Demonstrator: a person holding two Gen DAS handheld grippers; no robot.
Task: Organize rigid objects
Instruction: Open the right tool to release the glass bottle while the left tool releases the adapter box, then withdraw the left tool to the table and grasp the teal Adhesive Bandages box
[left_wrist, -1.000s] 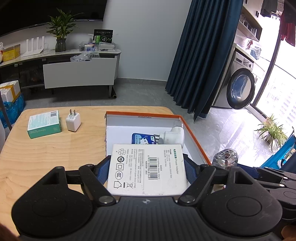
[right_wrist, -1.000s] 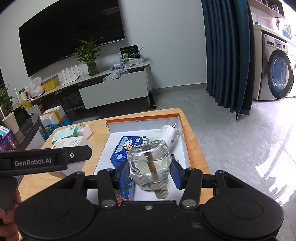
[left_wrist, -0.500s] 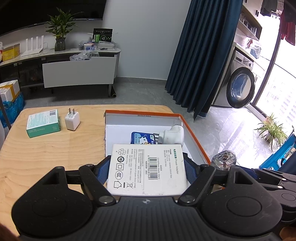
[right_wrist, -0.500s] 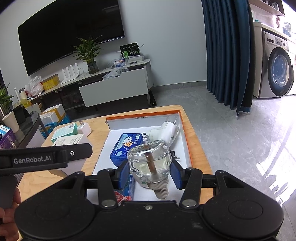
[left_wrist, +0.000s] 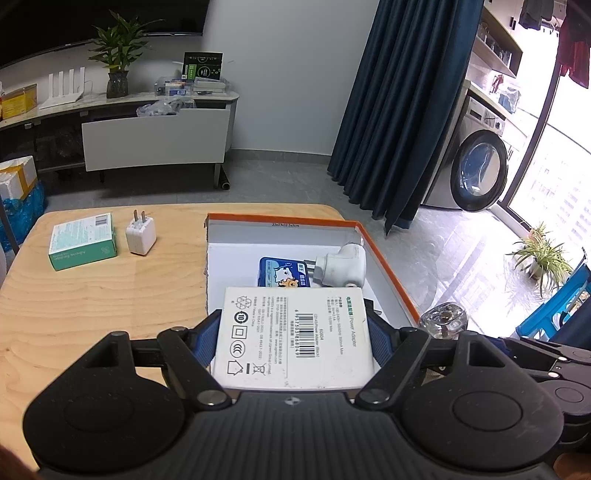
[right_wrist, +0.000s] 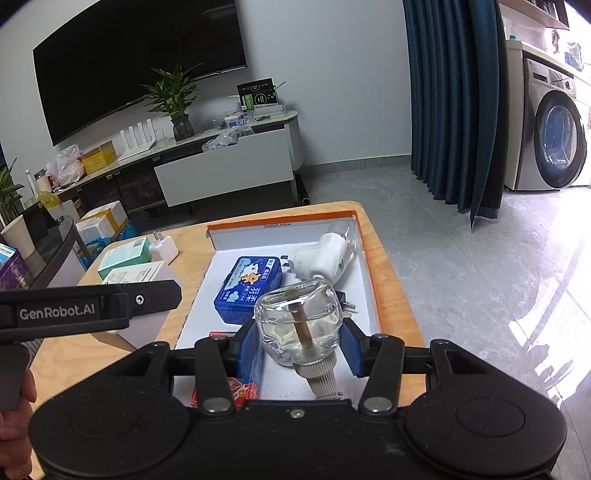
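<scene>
A: Starting at the bench's (left_wrist: 92, 306) far-left corner: the green box (left_wrist: 83, 242) and the white plug charger (left_wrist: 140, 236) are out on the wood, not yet in the orange-rimmed tray (left_wrist: 388, 266). Your left gripper (left_wrist: 293, 341) is pinching the white adapter box (left_wrist: 293, 338) flat over the tray's near-left corner.

B: The risk there?

A: Let go now and the box likely lands on the blue tin (left_wrist: 282, 275) or the white plug-in heater (left_wrist: 341, 267), tilting instead of sitting flat.

B: And on the right?

A: Your right gripper (right_wrist: 297, 341) clamps the glass refill bottle (right_wrist: 299, 325) by its rounded sides, cap toward you, over the tray's near edge. Smooth glass, curved walls: I'd judge it could slip or roll when released, and it holds liquid.

B: Do the views differ?

A: The right view shows red packs (right_wrist: 242, 393) in the tray's near part, hidden from the left by the adapter box. The left view shows only the bottle's base past the tray's right edge.
</scene>
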